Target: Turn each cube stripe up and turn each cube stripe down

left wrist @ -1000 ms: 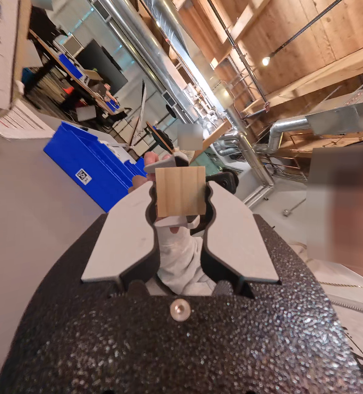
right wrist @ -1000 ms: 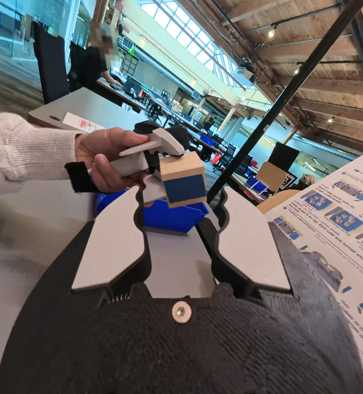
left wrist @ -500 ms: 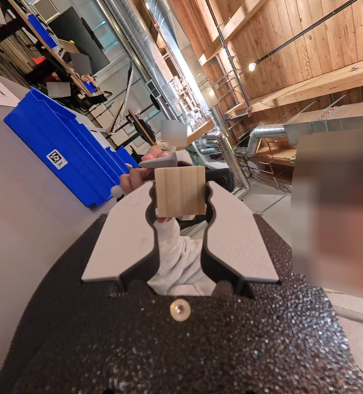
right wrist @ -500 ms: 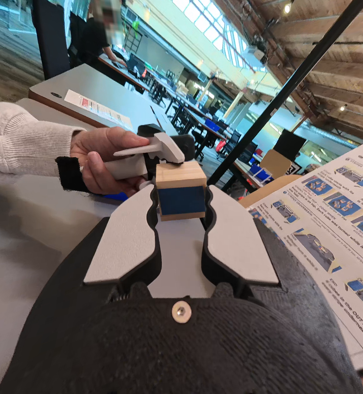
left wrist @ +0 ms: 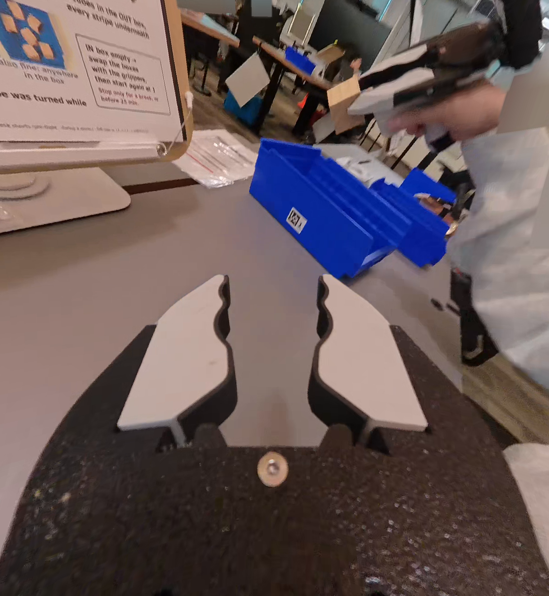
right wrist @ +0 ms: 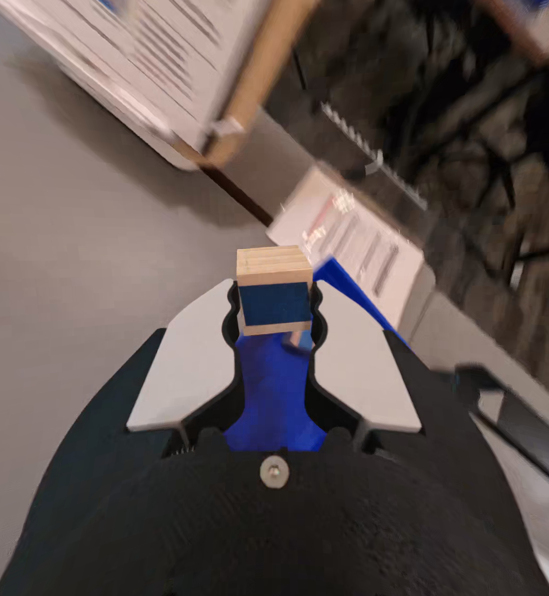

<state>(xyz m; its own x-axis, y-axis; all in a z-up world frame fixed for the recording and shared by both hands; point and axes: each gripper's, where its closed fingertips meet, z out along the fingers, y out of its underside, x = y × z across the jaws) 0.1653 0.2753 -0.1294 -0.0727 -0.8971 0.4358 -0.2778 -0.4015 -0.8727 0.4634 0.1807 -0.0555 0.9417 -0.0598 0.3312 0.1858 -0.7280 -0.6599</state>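
The cube has gone from the left gripper to the right gripper. The left gripper is now wide open with nothing in it, low over the grey table. The right gripper is squeezed tight on the cube, one finger on each side. The cube's blue stripe faces the camera, with bare wood on top. In the left view, the right gripper holds the cube up in the air, well above the blue bin. In the right view, blue shows under the cube. A board with a sheet stands at the back of the table.
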